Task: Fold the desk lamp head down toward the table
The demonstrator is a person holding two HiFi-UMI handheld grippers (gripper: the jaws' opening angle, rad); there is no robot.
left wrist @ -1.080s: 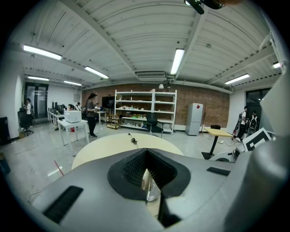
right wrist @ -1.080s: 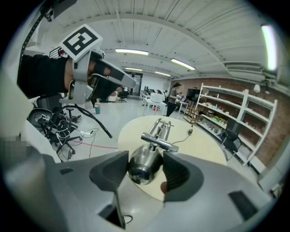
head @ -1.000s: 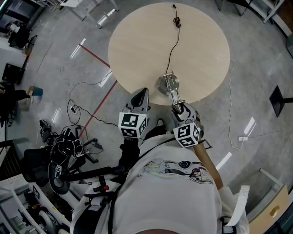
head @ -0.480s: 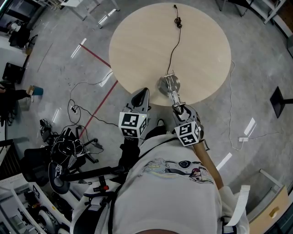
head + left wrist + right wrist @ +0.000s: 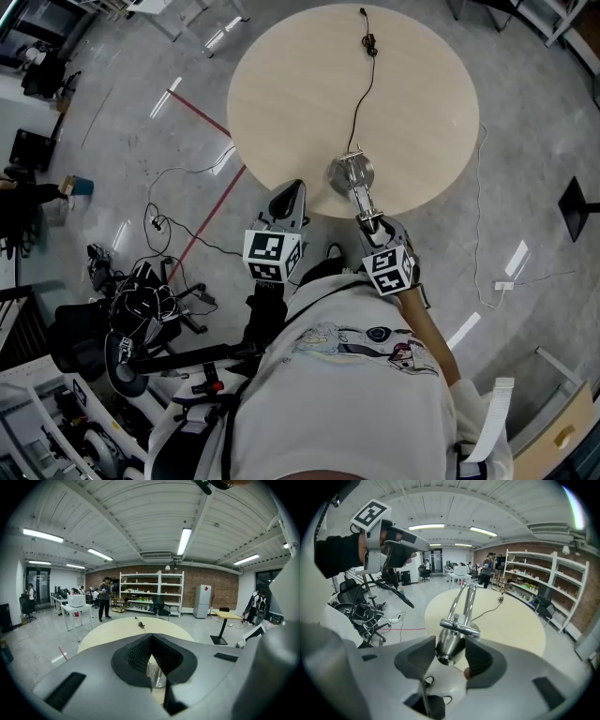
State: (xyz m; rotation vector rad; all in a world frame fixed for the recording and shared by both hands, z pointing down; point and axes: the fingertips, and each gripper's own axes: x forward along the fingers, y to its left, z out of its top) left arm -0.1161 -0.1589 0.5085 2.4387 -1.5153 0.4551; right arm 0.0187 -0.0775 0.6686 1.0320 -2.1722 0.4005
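The left gripper (image 5: 151, 641) hangs by the near edge of the table (image 5: 281, 94), fingers together on nothing, just left of the lamp; through the slit under its pads its own view catches only the base (image 5: 343, 175); the right gripper (image 5: 449, 656) is the nearer one, its jaws closing with the head (image 5: 451, 641) between the pads, which do not seem to press on it yet; the head lies straight ahead of those fingers, and the twin rods (image 5: 464, 602) run on away from them; the head view hides this under the gripper.
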